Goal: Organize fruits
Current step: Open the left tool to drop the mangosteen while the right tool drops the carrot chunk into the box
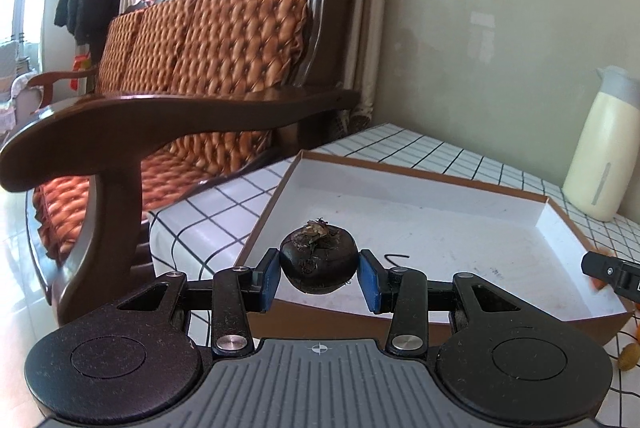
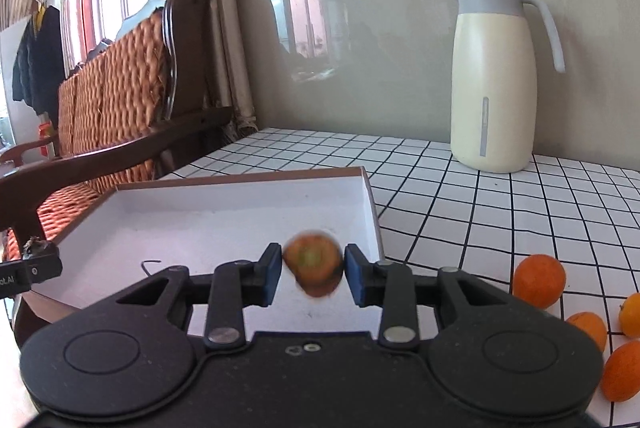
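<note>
Oranges (image 2: 539, 280) lie lower right on the table (image 2: 480, 211); jug (image 2: 494, 75) behind. My left claw (image 1: 319, 270) pinches a dark fruit (image 1: 319, 260) over the tray (image 1: 420, 203); my right claw (image 2: 313, 274) stands parted around a blurred orange fruit (image 2: 314, 268).

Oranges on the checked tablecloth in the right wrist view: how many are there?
4, all at the right edge: orange nearest the box, orange, orange cut by the frame, and orange lowest. More may lie outside the frame.

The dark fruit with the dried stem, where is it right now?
In the left wrist view the dark fruit sits between the blue pads of the left tongs, above the near edge of the white tray.
</note>
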### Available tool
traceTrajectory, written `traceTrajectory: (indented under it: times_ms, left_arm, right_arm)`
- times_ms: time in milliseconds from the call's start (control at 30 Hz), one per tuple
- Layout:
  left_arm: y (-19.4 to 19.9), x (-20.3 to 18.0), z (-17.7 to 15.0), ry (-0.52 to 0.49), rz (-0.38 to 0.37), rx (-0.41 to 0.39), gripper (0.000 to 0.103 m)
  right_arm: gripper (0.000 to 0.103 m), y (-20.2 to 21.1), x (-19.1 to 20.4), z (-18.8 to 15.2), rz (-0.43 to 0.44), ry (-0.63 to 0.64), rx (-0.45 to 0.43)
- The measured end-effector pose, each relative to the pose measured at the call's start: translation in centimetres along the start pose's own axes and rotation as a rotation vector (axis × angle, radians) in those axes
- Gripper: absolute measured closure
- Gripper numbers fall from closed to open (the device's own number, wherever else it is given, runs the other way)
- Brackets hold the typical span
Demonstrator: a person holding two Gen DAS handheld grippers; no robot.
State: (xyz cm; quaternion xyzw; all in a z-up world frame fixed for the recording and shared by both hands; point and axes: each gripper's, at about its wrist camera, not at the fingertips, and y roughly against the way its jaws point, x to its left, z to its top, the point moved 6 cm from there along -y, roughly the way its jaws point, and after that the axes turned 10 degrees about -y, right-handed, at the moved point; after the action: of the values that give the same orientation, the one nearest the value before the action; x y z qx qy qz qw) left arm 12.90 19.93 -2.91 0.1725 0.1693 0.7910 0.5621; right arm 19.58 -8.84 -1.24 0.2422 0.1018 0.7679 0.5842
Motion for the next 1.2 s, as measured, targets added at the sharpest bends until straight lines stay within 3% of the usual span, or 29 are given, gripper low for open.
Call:
traceTrajectory:
  times_ms: [33,67,167,200,233,267,367,500,600,667,867,1067,1200]
  left_arm:
    - [-0.2,-0.1,-0.1,-0.001,0.002,0.008,0.061]
    - [-0.2,-0.2,-0.1,0.0,0.007,0.013,0.061]
    - [0.2,-0.3,0.2,0.012,0.01,-0.001,0.059]
    - [0.7,-0.3,0.5,0.013,0.014,-0.024,0.04]
    - [1.3,-0.2,0.8,0.018,0.028,-0.047,0.0]
    - [2.1,0.1,1.2,0.031,0.061,-0.089,0.001]
    - [4.7,0.5,2.2,0.038,0.113,-0.241,0.0]
    - [5.6,-0.1,2.3,0.014,0.09,-0.278,0.0]
    - [5.5,-1.6,1.8,-0.021,0.028,-0.259,0.0]
    - [5.8,-2.8,1.6,-0.05,-0.022,-0.259,0.0]
    - [7.1,-7.6,0.7,-0.154,-0.156,-0.221,0.0]
    - [8.5,-13.0,-0.7,-0.245,-0.27,-0.185,0.0]
    - [9.1,-16.1,-1.5,-0.286,-0.317,-0.174,0.0]
  right_arm:
    - [0.062,0.1,0.0,0.0,-0.001,0.0,-0.006]
    - [0.047,0.1,0.0,0.2,0.01,-0.009,-0.013]
    - [0.035,1.4,-0.1,1.0,0.028,-0.031,-0.07]
    - [0.023,2.2,-0.1,1.4,0.04,-0.039,-0.102]
    - [0.016,3.1,-0.1,1.8,0.044,-0.048,-0.145]
    - [0.006,4.2,-0.2,2.1,0.052,-0.052,-0.192]
    - [0.006,7.3,-0.2,3.0,0.062,-0.021,-0.33]
    - [0.006,9.6,-1.1,3.7,0.074,0.032,-0.41]
    - [0.006,9.6,-2.5,3.1,0.119,0.027,-0.37]
    - [0.006,10.2,-4.3,2.2,0.128,-0.013,-0.391]
    - [0.006,12.2,-7.9,2.1,0.037,-0.027,-0.331]
    - [0.006,12.6,-12.9,-0.2,-0.06,-0.132,-0.126]
    - [0.006,14.1,-15.1,-1.6,-0.103,-0.178,-0.129]
